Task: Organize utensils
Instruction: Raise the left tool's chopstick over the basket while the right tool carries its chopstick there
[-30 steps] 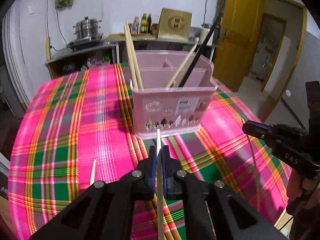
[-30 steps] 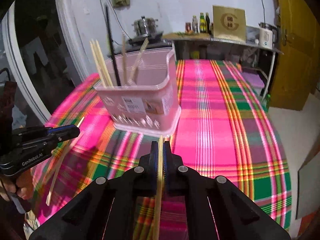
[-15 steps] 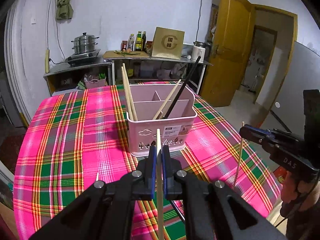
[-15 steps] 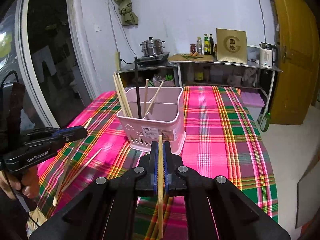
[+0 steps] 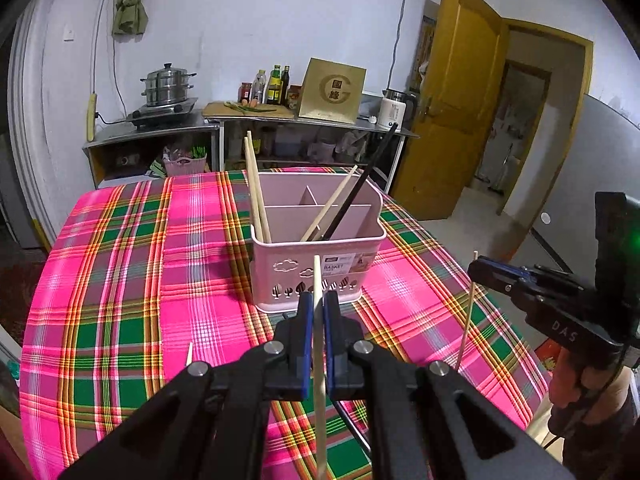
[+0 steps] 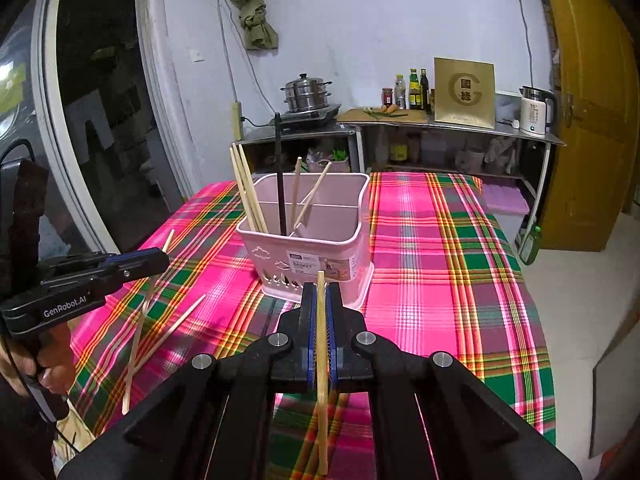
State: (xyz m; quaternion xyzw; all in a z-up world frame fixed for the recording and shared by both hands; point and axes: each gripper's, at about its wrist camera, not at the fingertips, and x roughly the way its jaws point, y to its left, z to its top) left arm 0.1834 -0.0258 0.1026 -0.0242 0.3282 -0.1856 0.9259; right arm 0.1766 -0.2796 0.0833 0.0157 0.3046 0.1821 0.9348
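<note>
One basket (image 5: 316,268), two hand-held grippers (image 5: 316,306).

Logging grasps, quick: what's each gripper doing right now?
Left gripper: shut on a chopstick.
Right gripper: shut on another chopstick.

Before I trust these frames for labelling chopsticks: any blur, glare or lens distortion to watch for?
Left wrist view: sharp, but fisheye bends the door frame and darkens the corners; a green light flares at the right edge. Right wrist view: equally sharp, the glass door on the left reflects and curves; the pink basket is evenly lit, without hard shadows.
</note>
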